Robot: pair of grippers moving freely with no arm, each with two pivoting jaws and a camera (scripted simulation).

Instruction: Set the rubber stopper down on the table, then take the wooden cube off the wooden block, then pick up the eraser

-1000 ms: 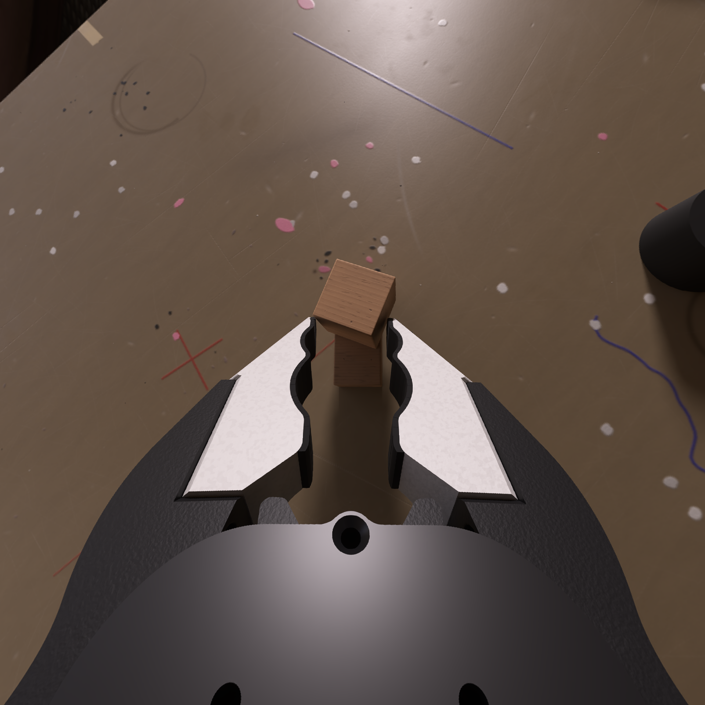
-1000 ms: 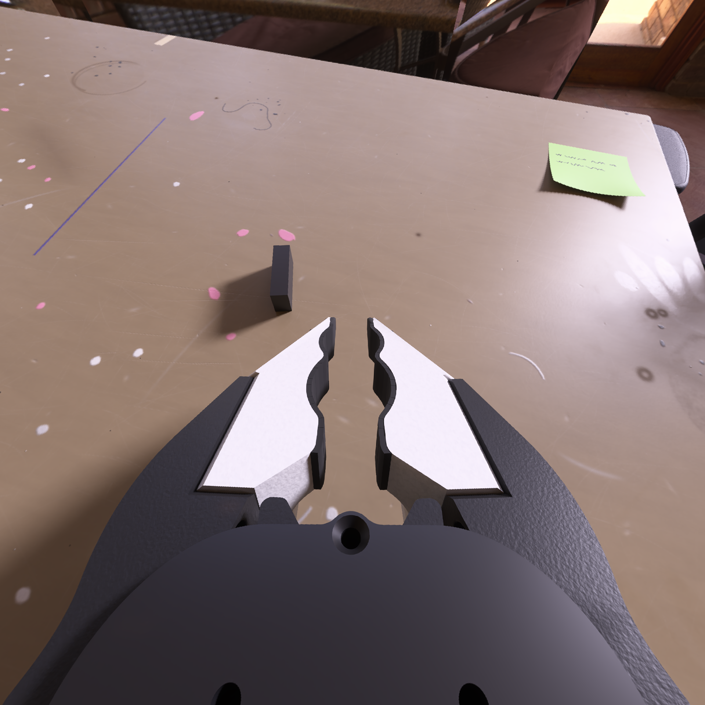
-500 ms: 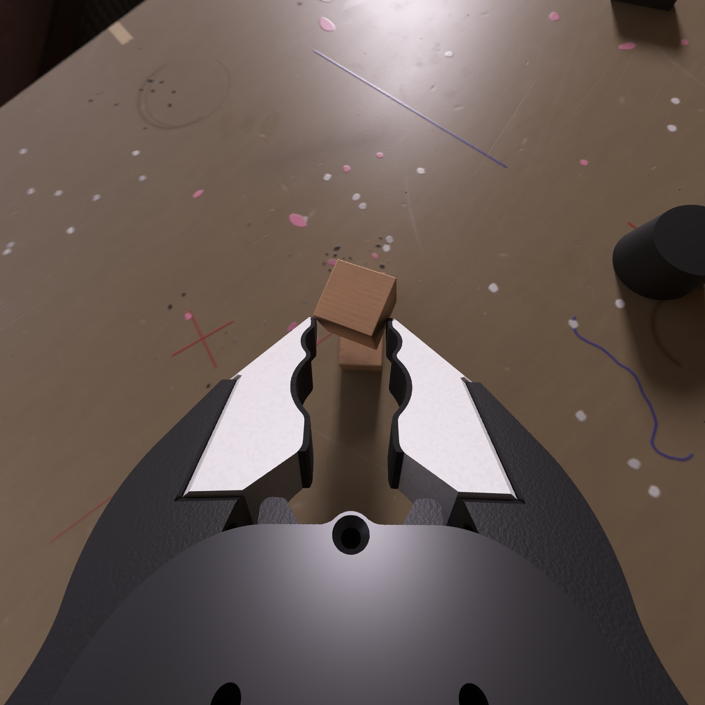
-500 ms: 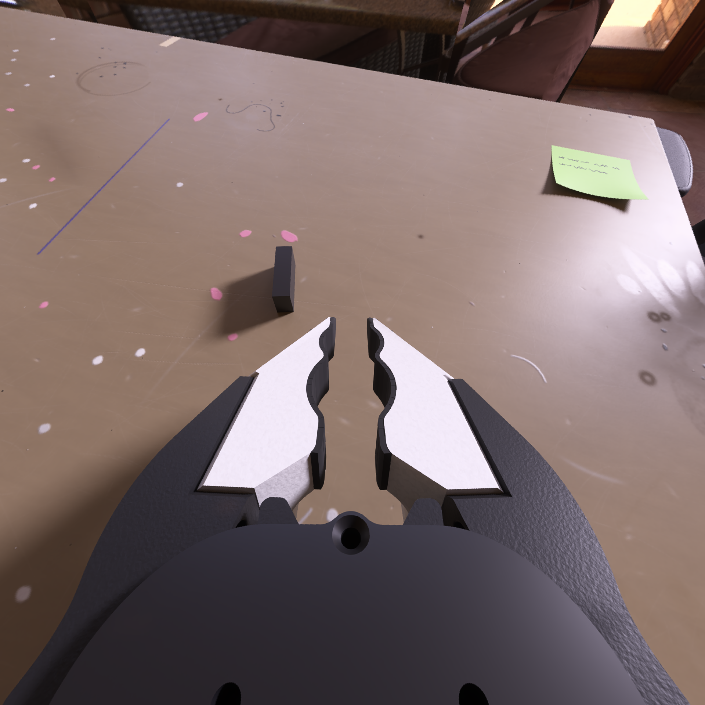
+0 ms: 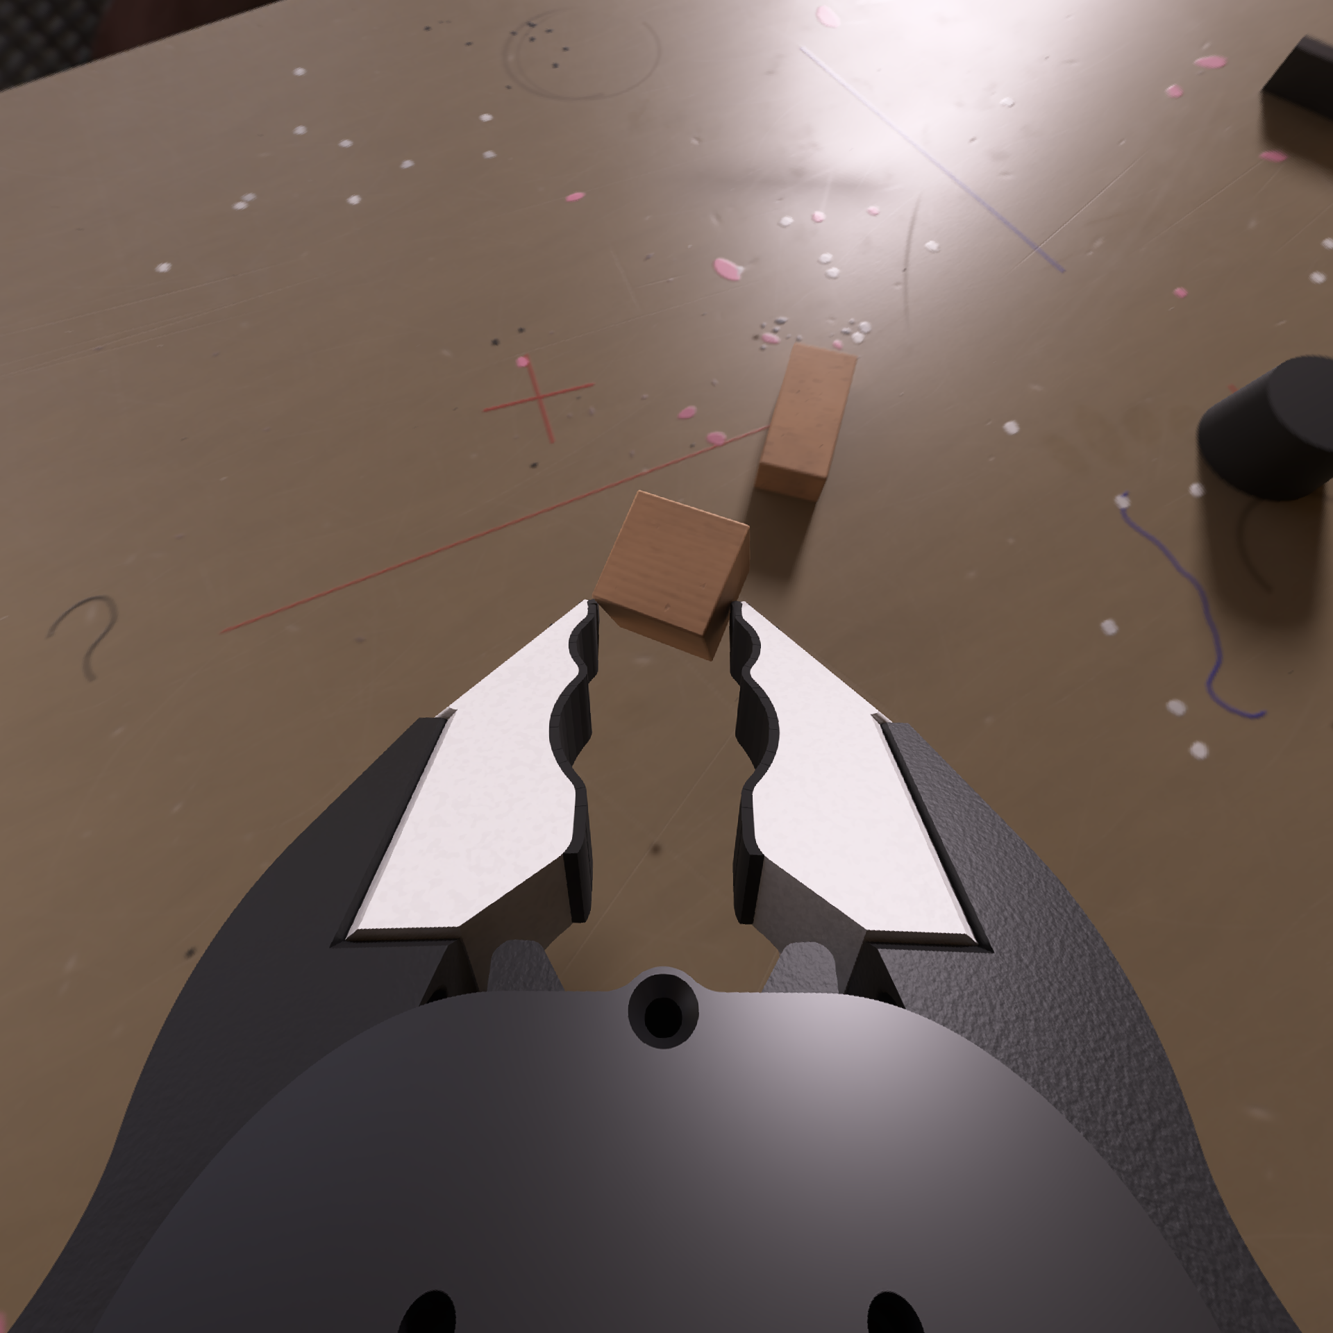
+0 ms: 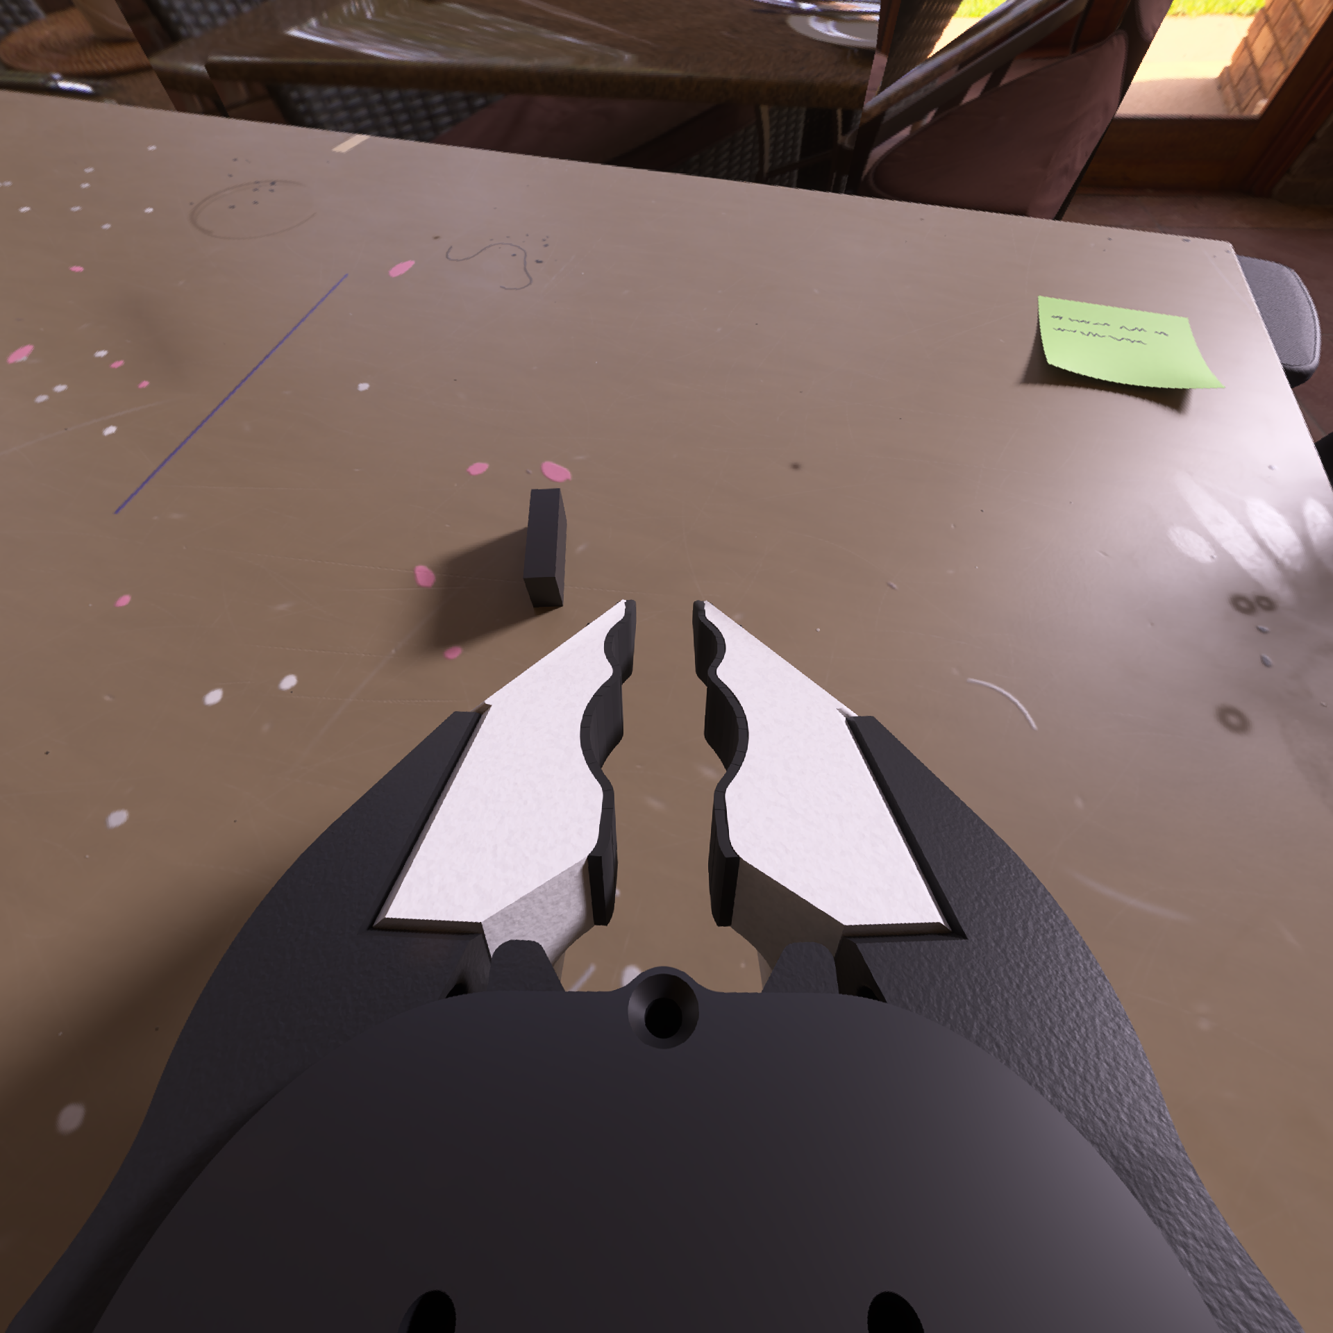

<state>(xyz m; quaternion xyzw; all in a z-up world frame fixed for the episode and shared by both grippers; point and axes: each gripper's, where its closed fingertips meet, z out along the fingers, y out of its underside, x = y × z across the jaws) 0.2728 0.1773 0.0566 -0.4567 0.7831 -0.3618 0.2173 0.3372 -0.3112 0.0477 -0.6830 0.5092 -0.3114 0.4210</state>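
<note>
My left gripper (image 5: 662, 613) is shut on the wooden cube (image 5: 667, 562), which sits tilted between the fingertips, above the table. The wooden block (image 5: 804, 425) lies flat on the table ahead and to the right, apart from the cube. The black rubber stopper (image 5: 1269, 433) stands on the table at the right. The dark eraser (image 6: 546, 544) stands on edge just ahead and left of my right gripper (image 6: 662, 609), which is empty with a narrow gap between its fingers. The eraser also shows at the top right of the left wrist view (image 5: 1298, 83).
A green sticky note (image 6: 1122, 346) lies near the table's far right corner. The table's far edge (image 6: 793, 191) has chairs and another table behind it. Paint specks and pen lines mark the brown tabletop (image 5: 288, 361).
My left gripper has lifted the cube off the block and drawn back to the left; the block now lies uncovered ahead. The right gripper has barely moved.
</note>
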